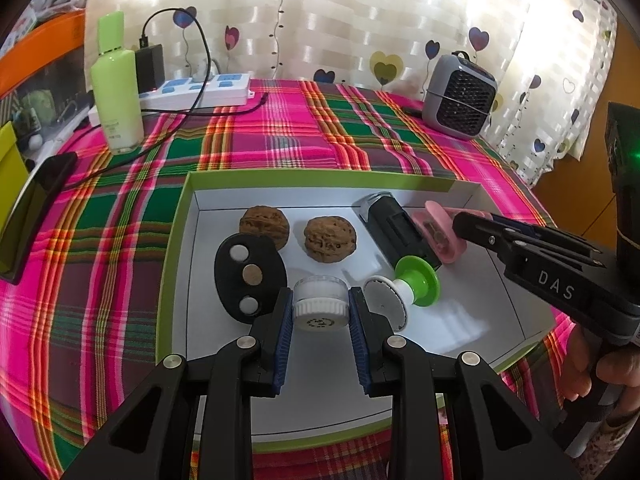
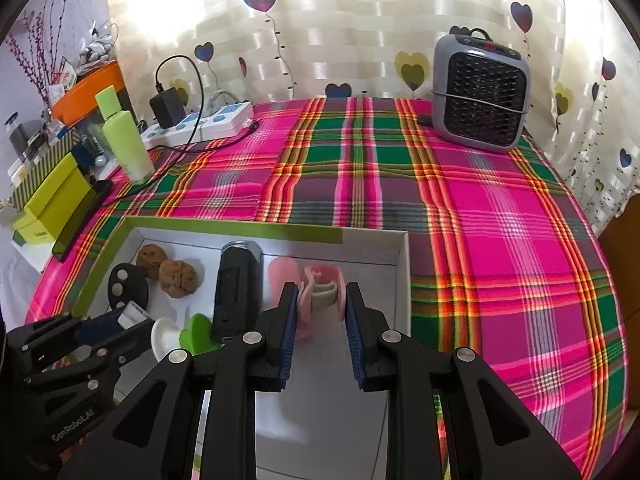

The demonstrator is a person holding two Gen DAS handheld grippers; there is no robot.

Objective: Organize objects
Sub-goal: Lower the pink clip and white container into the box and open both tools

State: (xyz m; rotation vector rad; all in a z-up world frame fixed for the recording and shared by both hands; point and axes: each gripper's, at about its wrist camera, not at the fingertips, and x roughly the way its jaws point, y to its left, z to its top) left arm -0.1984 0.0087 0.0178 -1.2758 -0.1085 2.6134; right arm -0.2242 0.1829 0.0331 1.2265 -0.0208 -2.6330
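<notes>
A shallow white tray with a green rim (image 1: 176, 216) sits on a table covered by a pink-and-green plaid cloth (image 1: 280, 136). The left gripper (image 1: 320, 304) is positioned low over the near part of the tray, its blue-padded fingers clamped on either side of a small white jar (image 1: 319, 300) with a ribbed cap. The right gripper (image 2: 322, 300) reaches into the tray's right end, where its pads bracket a pink clip-like object (image 2: 320, 284); the pink item is blurred in the right wrist view, and whether the pads actually press on it cannot be determined. Inside the tray, two walnuts (image 1: 330, 239) lie side by side toward the far wall. A black oval piece with three round discs (image 1: 250, 278) lies just left of the jar. A green-and-white suction-type knob (image 1: 416, 284) lies on its side just right of the jar, touching the near end of a black rectangular device (image 1: 396, 226) that extends toward the far wall. On the cloth behind the tray stand a light green bottle (image 1: 116, 92), a white power strip (image 1: 200, 90) with a black adapter plugged in, and a small grey fan heater (image 1: 460, 96).
</notes>
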